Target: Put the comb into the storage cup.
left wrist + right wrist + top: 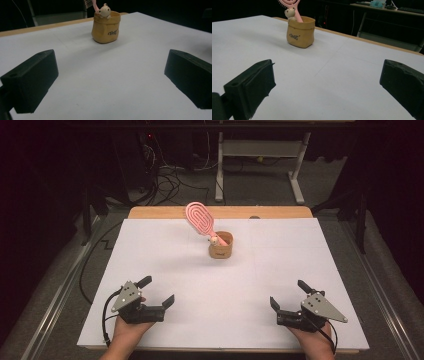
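The pink hairbrush (200, 218) stood tilted in the small tan pot (221, 246) at the far middle of the white table (165, 270), its head leaning left. The left gripper (157, 291) and right gripper (287, 295) rested near the front edge, well apart from it, both with jaws spread and empty. This looked like the start; the next move probably called for one gripper to reach forward and close on the brush's handle.

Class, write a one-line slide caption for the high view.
Two open hand-held grippers, left and right, rest on a white table facing a pink hairbrush in a tan holder.
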